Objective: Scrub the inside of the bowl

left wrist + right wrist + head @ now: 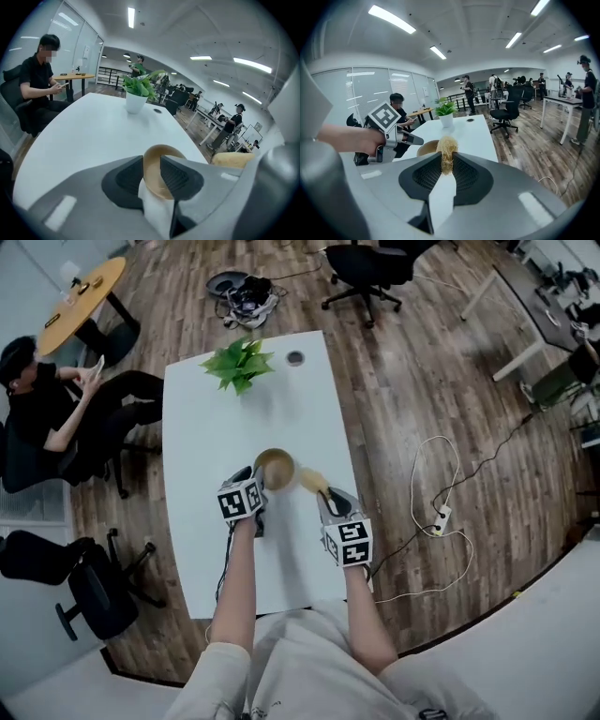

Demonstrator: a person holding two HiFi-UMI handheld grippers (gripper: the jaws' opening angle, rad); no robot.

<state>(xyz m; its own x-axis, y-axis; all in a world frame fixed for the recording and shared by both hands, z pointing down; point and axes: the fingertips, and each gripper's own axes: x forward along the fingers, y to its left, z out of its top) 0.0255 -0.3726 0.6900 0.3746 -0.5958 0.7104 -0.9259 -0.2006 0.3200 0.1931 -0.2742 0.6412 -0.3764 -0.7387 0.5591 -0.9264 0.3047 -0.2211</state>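
Observation:
A tan wooden bowl (275, 468) sits mid-table on the white table (202, 437). My left gripper (256, 483) is shut on the bowl's near-left rim; in the left gripper view the rim (152, 176) runs between the dark pads. My right gripper (322, 492) is shut on a straw-coloured fibrous scrubber (310, 480), held just right of the bowl. In the right gripper view the scrubber (446, 151) sticks up between the jaws, with the bowl (426, 148) and the left gripper (405, 137) just behind it. The scrubber (233, 160) also shows at the right of the left gripper view.
A potted green plant (238, 365) stands at the table's far end beside a round cable hole (295, 358). A seated person (56, 413) is to the left of the table. Black office chairs (367, 268) and a white cable with a power strip (439, 517) lie on the wooden floor.

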